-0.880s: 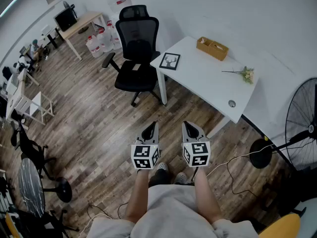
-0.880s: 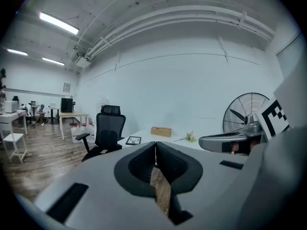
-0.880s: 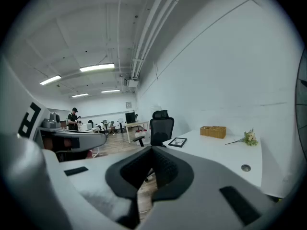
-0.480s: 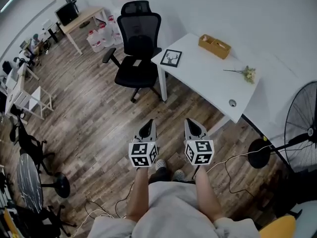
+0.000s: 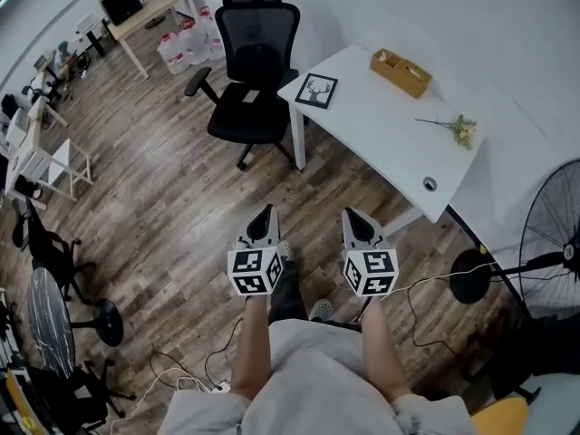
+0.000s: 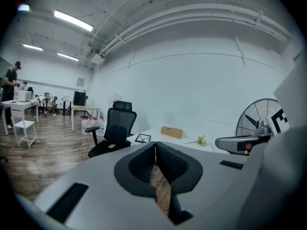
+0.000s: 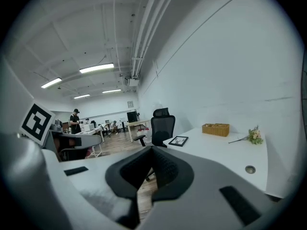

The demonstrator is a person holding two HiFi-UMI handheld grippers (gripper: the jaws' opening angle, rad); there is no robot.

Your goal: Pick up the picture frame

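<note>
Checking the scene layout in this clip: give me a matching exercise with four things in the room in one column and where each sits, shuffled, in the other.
Things:
1. picture frame
2. wooden box
3. flower sprig
4. office chair

Places (as the head view shows them):
A. on the floor, left of the white desk
B. on the desk corner nearest the chair
C. on the desk's far edge, by the wall
D. on the desk, right of the box

Pairs: 1-B, 2-C, 3-D, 4-A
</note>
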